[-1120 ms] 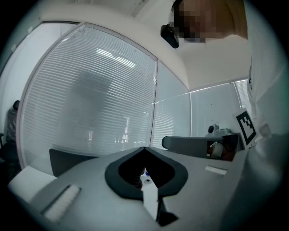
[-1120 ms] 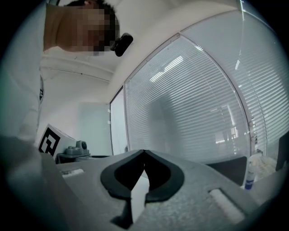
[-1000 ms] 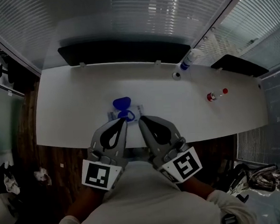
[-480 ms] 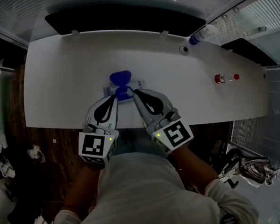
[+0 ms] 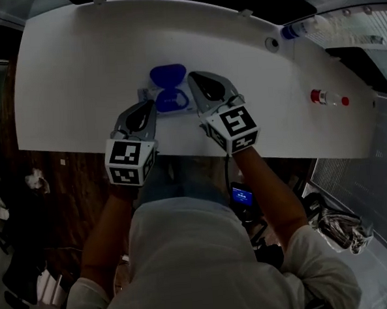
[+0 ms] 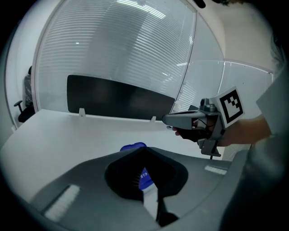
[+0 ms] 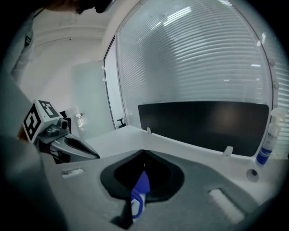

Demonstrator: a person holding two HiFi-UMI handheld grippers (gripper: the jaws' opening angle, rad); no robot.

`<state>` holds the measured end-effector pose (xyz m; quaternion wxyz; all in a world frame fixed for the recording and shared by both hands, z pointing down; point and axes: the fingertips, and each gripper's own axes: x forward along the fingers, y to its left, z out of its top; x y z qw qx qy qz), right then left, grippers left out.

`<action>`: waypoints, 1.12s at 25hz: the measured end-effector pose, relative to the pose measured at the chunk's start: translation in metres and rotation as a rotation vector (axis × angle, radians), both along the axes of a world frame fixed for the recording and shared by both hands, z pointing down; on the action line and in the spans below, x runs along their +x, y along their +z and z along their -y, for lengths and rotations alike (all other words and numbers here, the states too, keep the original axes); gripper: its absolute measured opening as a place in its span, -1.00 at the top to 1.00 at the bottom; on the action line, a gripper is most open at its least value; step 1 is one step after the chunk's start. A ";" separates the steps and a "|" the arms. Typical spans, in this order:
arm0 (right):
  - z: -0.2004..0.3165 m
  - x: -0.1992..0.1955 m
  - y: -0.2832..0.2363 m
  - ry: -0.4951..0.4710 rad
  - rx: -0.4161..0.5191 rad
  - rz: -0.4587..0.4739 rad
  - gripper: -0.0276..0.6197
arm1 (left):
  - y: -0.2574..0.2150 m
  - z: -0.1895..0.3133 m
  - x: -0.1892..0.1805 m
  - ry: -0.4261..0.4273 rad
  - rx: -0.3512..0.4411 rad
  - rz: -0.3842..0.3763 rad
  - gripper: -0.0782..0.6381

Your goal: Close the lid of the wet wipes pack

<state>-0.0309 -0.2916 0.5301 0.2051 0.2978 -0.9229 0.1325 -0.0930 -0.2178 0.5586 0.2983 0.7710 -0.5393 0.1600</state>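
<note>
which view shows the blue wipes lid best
The head view: the whole blue lid shows from above, flipped open behind the pack. The left gripper view catches only its top edge over the jaws; the right gripper view only a blue sliver between them.

Grey plastic L gripper (image 5: 149,107) points 1 o'clock, grey plastic R gripper (image 5: 193,79) 11 o'clock; both w/ jaws closed.

The table (image 5: 77,73) is smooth, matt white, and the wet wipes pack (image 5: 172,101) has a glossy blue plastic lid (image 5: 168,74). The left hand-held gripper (image 5: 152,105) and right hand-held gripper (image 5: 192,76) are matt grey plastic. The floor (image 5: 58,185) looks like dark wood, and the person's top (image 5: 200,261) is soft grey cloth.
</note>
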 end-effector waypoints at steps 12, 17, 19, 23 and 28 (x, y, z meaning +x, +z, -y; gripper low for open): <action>0.057 0.003 0.107 -0.068 -0.073 -0.212 0.91 | 0.111 -0.007 -0.010 0.001 -0.218 0.058 0.77; 0.073 0.007 0.137 -0.116 -0.095 -0.282 0.91 | 0.140 -0.022 -0.016 0.005 -0.301 0.089 0.78; 0.074 0.007 0.146 -0.141 -0.108 -0.303 0.91 | 0.147 -0.027 -0.015 0.016 -0.316 0.106 0.77; 0.070 -0.003 0.157 -0.208 -0.134 -0.317 0.91 | 0.151 -0.029 -0.018 0.024 -0.322 0.118 0.78; 0.059 -0.012 0.162 -0.323 -0.173 -0.284 0.91 | 0.152 -0.026 -0.017 0.027 -0.318 0.123 0.78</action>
